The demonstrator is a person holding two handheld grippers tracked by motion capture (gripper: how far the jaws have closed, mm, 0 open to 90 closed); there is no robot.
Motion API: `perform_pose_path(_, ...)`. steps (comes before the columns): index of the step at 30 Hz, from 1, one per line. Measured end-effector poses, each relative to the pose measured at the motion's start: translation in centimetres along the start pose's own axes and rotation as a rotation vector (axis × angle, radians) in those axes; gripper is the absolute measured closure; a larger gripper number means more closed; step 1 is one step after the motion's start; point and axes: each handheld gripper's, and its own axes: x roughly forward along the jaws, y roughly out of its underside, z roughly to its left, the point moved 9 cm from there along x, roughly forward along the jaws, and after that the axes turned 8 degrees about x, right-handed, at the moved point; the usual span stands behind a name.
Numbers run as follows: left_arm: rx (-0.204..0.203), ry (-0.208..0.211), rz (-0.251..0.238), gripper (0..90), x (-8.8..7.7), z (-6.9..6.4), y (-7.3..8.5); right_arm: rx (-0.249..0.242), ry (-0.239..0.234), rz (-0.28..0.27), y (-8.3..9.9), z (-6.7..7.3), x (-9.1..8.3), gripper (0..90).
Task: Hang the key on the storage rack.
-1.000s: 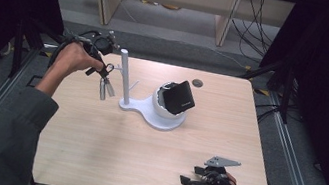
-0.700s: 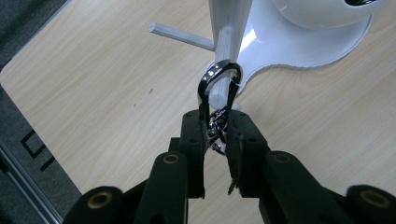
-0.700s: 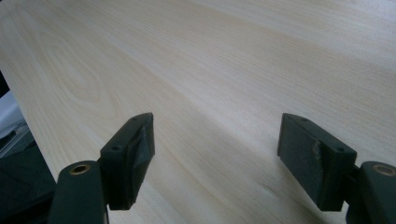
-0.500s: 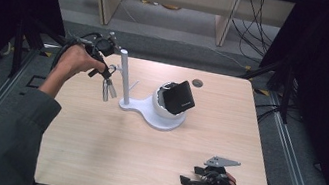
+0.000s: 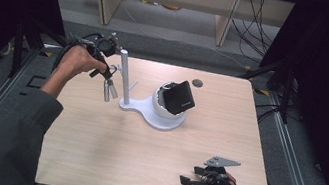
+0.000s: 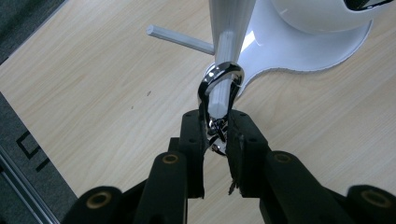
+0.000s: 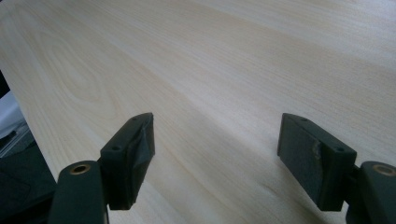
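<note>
My left gripper is held up beside the white stand's upright post, shut on a metal key ring. In the left gripper view the ring's shiny loop sits around the tip of a short white peg that sticks out of the post. Keys hang below the hand. A second peg juts out lower on the post. My right gripper rests low near the table's front edge, open, with bare wood between its jaws.
The stand's flat white base carries a white dome with a black box tilted on it. A small dark round inset marks the wooden table near its far edge. Dark floor and rails surround the table.
</note>
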Motion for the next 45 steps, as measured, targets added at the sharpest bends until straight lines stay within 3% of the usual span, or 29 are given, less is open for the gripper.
perform_pose_path(3,-0.001,-0.025,-0.006,70.5,-0.1,0.4,-0.1,0.001,-0.003,0.004,0.0,0.0,0.0,28.5)
perform_pose_path(6,-0.03,0.011,-0.002,60.2,-0.1,0.0,0.1,0.001,-0.006,0.005,0.0,0.0,0.0,28.5)
perform_pose_path(7,-0.022,0.017,0.007,57.7,-0.2,0.0,0.3,0.002,0.003,0.0,0.0,-0.1,0.0,28.5)
perform_pose_path(9,-0.032,-0.007,-0.011,56.8,-0.5,0.1,0.3,0.001,0.005,0.0,0.0,-0.1,0.0,28.5)
perform_pose_path(19,-0.041,-0.004,-0.027,46.8,-2.0,0.0,1.2,0.014,0.0,-0.001,-0.1,-0.1,-0.1,28.5)
perform_pose_path(26,-0.03,0.016,-0.05,39.3,-2.6,-1.2,1.9,-0.017,0.006,-0.025,-0.4,-0.4,-0.3,28.5)
perform_pose_path(27,-0.029,0.018,-0.056,38.1,-2.8,-1.5,2.0,0.015,-0.013,-0.022,-0.3,-0.1,-0.2,28.5)
perform_pose_path(30,-0.009,0.022,-0.061,34.8,-3.1,-1.6,2.6,0.026,-0.002,-0.008,-0.2,-0.1,-0.2,28.5)
perform_pose_path(31,-0.016,0.019,-0.072,34.2,-3.2,-1.7,2.7,-0.017,0.008,-0.026,-0.4,-0.4,-0.2,28.5)
perform_pose_path(34,-0.027,0.035,-0.103,32.5,-3.3,-2.2,3.2,0.003,0.0,-0.021,-0.3,-0.3,-0.2,28.5)
perform_pose_path(35,-0.022,0.035,-0.108,32.1,-3.4,-2.3,3.3,0.024,0.004,-0.014,-0.3,-0.2,-0.3,28.5)
perform_pose_path(36,-0.019,0.031,-0.114,31.3,-3.4,-2.5,3.5,-0.015,0.01,-0.027,-0.5,-0.6,-0.3,28.4)
perform_pose_path(39,-0.006,0.04,-0.13,30.1,-3.2,-3.2,4.2,0.016,-0.005,-0.028,-0.4,-0.3,-0.3,28.5)
perform_pose_path(45,0.03,0.056,-0.155,28.3,-2.6,-5.1,6.1,-0.004,0.015,-0.055,-0.7,-0.6,-0.5,28.4)
